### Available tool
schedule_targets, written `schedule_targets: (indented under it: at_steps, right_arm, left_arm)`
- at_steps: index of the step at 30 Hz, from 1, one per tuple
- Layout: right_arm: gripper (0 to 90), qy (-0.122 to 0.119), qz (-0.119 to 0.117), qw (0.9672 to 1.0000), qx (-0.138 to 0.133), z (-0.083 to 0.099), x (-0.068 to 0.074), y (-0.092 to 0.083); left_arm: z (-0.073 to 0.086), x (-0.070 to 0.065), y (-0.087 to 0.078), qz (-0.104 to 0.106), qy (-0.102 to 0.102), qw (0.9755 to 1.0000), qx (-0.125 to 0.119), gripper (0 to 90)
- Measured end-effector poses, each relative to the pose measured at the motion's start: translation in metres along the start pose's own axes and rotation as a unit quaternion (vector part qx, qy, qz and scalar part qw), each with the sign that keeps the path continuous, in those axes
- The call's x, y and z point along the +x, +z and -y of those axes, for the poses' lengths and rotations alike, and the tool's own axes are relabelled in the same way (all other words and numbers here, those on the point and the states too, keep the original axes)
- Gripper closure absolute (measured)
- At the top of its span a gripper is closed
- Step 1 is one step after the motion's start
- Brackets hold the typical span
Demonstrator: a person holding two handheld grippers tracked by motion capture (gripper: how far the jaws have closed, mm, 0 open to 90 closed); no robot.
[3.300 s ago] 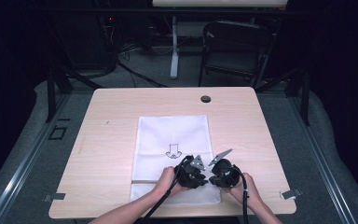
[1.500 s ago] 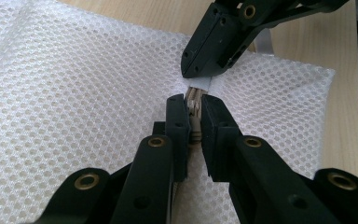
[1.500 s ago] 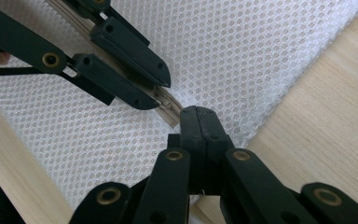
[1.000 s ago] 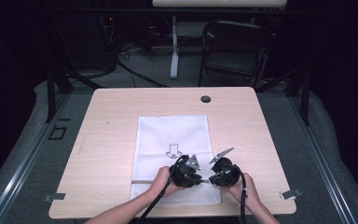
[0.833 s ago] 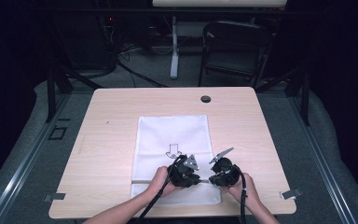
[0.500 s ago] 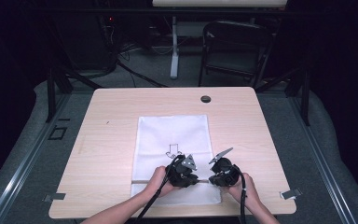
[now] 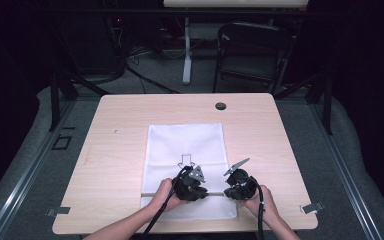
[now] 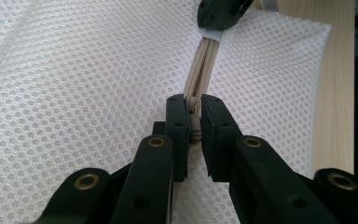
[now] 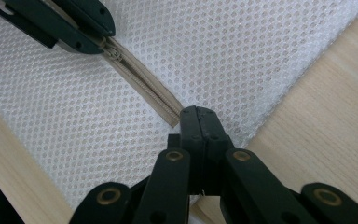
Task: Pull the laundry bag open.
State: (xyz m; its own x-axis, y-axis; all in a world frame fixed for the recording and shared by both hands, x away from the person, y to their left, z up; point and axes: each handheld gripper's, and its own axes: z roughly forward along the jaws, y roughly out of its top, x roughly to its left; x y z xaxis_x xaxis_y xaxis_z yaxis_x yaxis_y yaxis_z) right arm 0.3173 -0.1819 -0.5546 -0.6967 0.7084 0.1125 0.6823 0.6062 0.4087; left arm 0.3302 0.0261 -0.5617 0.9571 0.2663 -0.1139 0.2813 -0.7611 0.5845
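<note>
The left gripper pinched the beige zipper's slider on the white mesh bag. The right gripper clamped the zipper's end. A short stretch apparently remained between them.

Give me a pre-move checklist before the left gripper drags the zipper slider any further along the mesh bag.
1. Left gripper clamped on the zipper slider: ok, jaws pinch it from both sides.
2. Right gripper anchoring the bag at the zipper's end: ok, jaws shut on the edge of the mesh bag where the zipper tape ends.
3. Zipper straight between the two grippers: ok, it runs in a clean line.
4. Mesh flat, no folds near the track: ok in both gripper views.
5. Bag fully on the table: ok.
6. Teeth snagged inside the slider: cannot tell, hidden by the jaws.
</note>
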Motion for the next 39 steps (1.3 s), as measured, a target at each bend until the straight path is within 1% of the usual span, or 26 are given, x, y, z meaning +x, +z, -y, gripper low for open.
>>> schedule_targets:
  at_steps: [1,3,4,5,6,7,9,11,13,16,18,19,20,21,22,24,25,26,27,29,30,32,35,36,38,39]
  right_arm:
    - [90.0,0.0,0.004,1.0,-0.002,0.0,0.0,0.0]
    - [90.0,0.0,0.003,1.0,-0.005,0.0,0.001,0.001]
    - [90.0,-0.009,0.004,0.9999,-0.002,0.0,0.001,0.0]
    - [90.0,-0.003,-0.005,1.0,-0.007,0.0,0.001,0.0]
    - [90.0,-0.002,-0.003,1.0,-0.008,0.0,0.001,0.0]
    - [90.0,-0.007,-0.002,1.0,-0.004,-0.001,0.001,-0.001]
    - [90.0,-0.007,-0.008,0.9998,-0.019,-0.003,0.003,-0.001]
    - [90.0,-0.014,-0.005,0.9996,-0.023,-0.007,0.007,-0.001]
    - [90.0,-0.018,-0.017,0.9995,-0.018,-0.011,0.012,0.003]
    - [90.0,-0.026,-0.01,0.9995,-0.016,-0.012,0.015,0.009]
    - [90.0,-0.026,-0.01,0.9994,-0.018,-0.011,0.014,0.009]
    - [90.0,-0.032,-0.008,0.9993,-0.019,-0.011,0.014,0.009]
    - [90.0,-0.038,-0.009,0.9991,-0.02,-0.01,0.014,0.009]
    - [90.0,-0.037,-0.01,0.9991,-0.02,-0.01,0.014,0.01]
    - [90.0,-0.03,-0.011,0.9993,-0.018,-0.01,0.012,0.009]
    - [90.0,-0.003,-0.031,0.9994,-0.015,-0.009,0.007,0.009]
    - [90.0,0.009,-0.043,0.9989,-0.017,-0.008,0.004,0.009]
    - [90.0,0.016,-0.044,0.9988,-0.015,-0.008,0.003,0.009]
    - [90.0,0.017,-0.045,0.9987,-0.015,-0.008,0.003,0.009]
    - [90.0,0.01,-0.033,0.9994,-0.01,-0.009,0.006,0.008]
    - [90.0,0.0,-0.025,0.9997,-0.003,-0.009,0.007,0.007]
    - [90.0,-0.002,-0.021,0.9998,-0.003,-0.009,0.008,0.007]
    - [90.0,-0.006,-0.017,0.9998,0.004,-0.009,0.009,0.006]
    - [90.0,0.003,-0.016,0.9999,-0.004,-0.008,0.01,0.007]
    - [90.0,-0.003,-0.014,0.9999,0.001,-0.008,0.01,0.006]
    - [90.0,-0.006,-0.012,0.9999,0.003,-0.007,0.009,0.006]
  left_arm:
    - [0.0,0.0,0.0,0.003,-0.003,1.0,0.001,81.8]
    - [0.001,0.001,0.001,0.007,-0.004,1.0,-0.001,81.7]
    - [0.001,0.002,0.001,0.006,-0.004,1.0,-0.001,81.8]
    - [0.002,0.002,0.001,0.006,-0.003,1.0,0.001,81.7]
    - [0.002,0.002,0.001,0.007,-0.003,1.0,0.003,81.7]
    - [0.002,0.002,0.002,0.009,-0.004,1.0,-0.001,81.7]
    - [0.002,0.003,0.002,0.009,-0.005,0.9999,0.0,81.7]
    - [0.002,0.003,0.002,0.009,-0.004,1.0,0.002,81.7]
    - [0.003,0.003,0.002,0.009,-0.004,1.0,0.0,81.7]
    - [0.003,0.002,0.002,0.01,-0.002,1.0,0.0,81.7]
    - [0.002,0.002,0.002,0.006,0.004,1.0,0.002,81.7]
    - [0.002,0.002,0.002,0.005,0.004,1.0,0.003,81.7]
    - [0.002,0.001,0.002,0.007,0.005,1.0,0.003,81.7]
    - [0.002,0.001,0.002,0.008,0.006,0.9999,0.002,81.7]
    - [0.002,0.001,0.002,0.009,0.007,0.9999,0.003,81.7]
    - [0.001,0.002,0.002,0.008,0.011,0.9999,0.006,81.8]
    - [0.001,0.002,0.001,0.009,0.011,0.9999,0.007,81.8]
    - [0.0,0.002,0.001,0.009,0.012,0.9999,0.007,81.8]
    - [0.0,0.002,0.001,0.01,0.015,0.9998,0.009,81.8]
    - [-0.001,0.003,0.001,0.013,0.016,0.9997,0.012,81.8]
    - [-0.001,0.003,0.001,0.015,0.016,0.9997,0.012,81.8]
    - [-0.002,0.002,0.001,0.015,0.019,0.9996,0.013,81.8]
    - [-0.002,0.003,0.001,0.018,0.018,0.9996,0.013,81.8]
    - [-0.002,0.003,0.001,0.019,0.017,0.9996,0.013,81.8]
    - [-0.001,0.004,0.0,0.019,0.017,0.9996,0.012,81.8]
    - [-0.001,0.004,-0.001,0.017,0.02,0.9995,0.017,81.8]
